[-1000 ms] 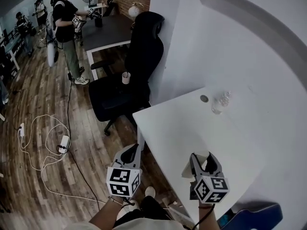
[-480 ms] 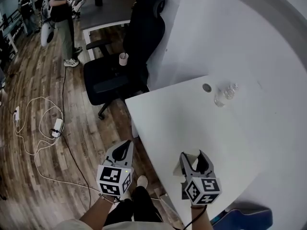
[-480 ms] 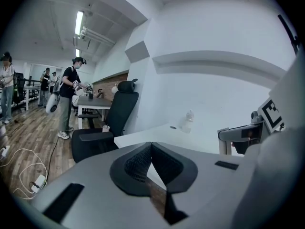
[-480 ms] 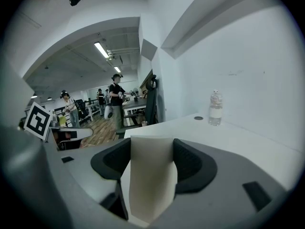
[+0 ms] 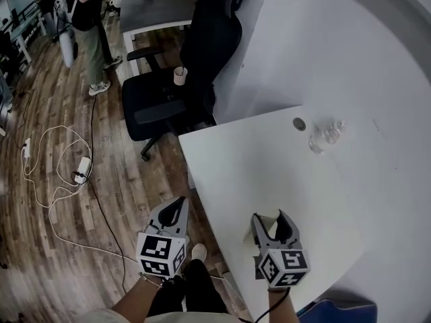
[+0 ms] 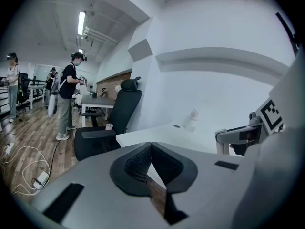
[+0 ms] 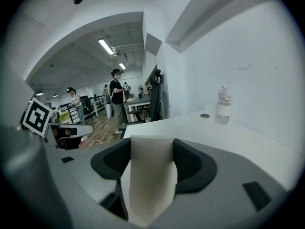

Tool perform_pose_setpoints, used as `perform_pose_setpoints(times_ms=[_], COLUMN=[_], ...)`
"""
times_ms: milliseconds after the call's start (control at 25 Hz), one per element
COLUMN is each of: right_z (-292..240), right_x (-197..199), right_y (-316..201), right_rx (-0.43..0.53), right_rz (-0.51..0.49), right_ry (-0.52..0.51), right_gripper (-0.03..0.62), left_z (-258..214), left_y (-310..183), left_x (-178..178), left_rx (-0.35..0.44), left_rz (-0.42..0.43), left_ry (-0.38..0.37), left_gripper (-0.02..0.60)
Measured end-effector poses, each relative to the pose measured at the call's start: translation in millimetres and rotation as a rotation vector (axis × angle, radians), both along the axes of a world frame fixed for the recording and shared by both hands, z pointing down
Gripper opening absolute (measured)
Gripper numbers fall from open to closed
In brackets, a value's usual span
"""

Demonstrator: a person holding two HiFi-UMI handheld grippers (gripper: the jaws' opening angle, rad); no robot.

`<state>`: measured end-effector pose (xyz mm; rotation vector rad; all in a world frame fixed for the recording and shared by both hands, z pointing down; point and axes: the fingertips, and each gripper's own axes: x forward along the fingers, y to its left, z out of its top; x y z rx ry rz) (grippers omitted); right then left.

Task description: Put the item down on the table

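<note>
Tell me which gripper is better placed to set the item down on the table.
The right gripper: its jaws are shut on the pale item, above the white table. The left gripper is shut on nothing, off the table's edge over the wooden floor.

My left gripper (image 5: 175,210) and right gripper (image 5: 275,222) are grey, with black mesh-textured pads (image 7: 190,163) and black-and-white square markers on the cubes (image 5: 160,254). The item (image 7: 150,175) is plain off-white. Table (image 5: 269,167) white, chair (image 5: 195,66) black, floor (image 5: 54,247) brown wood planks.
</note>
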<state>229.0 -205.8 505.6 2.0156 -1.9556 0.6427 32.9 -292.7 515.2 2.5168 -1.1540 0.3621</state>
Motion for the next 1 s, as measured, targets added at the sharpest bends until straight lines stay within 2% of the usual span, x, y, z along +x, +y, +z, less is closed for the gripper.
perform_pose_setpoints(times_ms=[440,1000], right_z=[9,21], right_x=[-16,-26], right_y=[-20,-38], right_rx=[-0.021,-0.053], right_rz=[-0.118,-0.185], right_ry=[0.028,0.053], right_gripper=[0.295,0.295], left_z=[8,19], left_y=[5,2], left_x=[-7,-25], left_rx=[-0.015,-0.043], left_rz=[-0.031,-0.062], left_ry=[-0.015,-0.021], left_gripper=[0.017,0.017])
